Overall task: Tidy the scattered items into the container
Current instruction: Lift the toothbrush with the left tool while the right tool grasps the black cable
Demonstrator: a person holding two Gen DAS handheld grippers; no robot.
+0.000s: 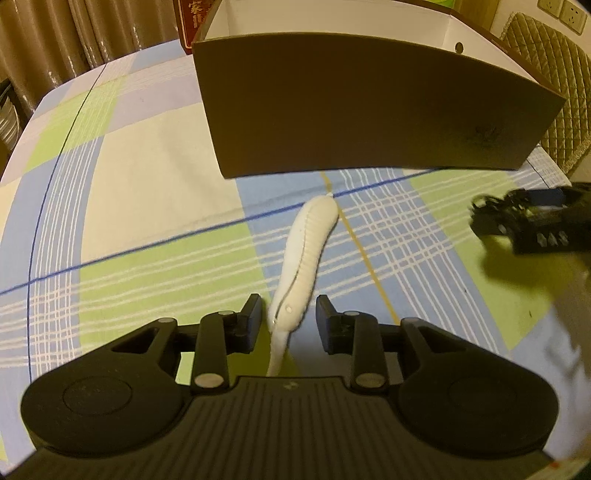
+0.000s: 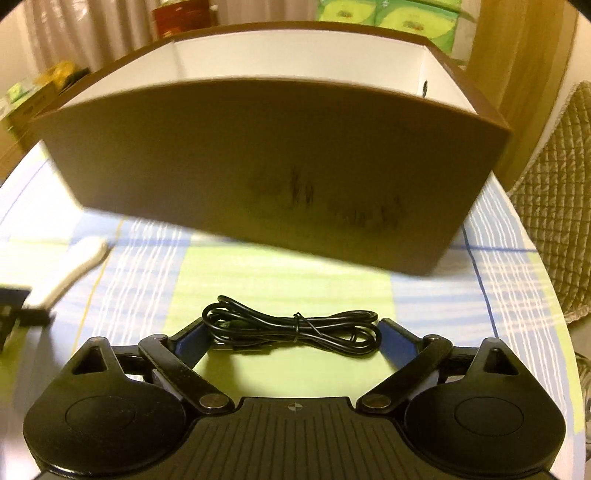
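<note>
A brown box with a white inside stands on the checked tablecloth; it also fills the right wrist view. A white sock lies in front of the box, its near end between the open fingers of my left gripper, not clamped. The sock also shows at the left in the right wrist view. A coiled black cable lies on the cloth between the wide-open fingers of my right gripper. The right gripper shows blurred at the right in the left wrist view.
A quilted chair back stands beyond the table's right edge, also in the right wrist view. A red box and green boxes stand behind the brown box. Curtains hang at the far left.
</note>
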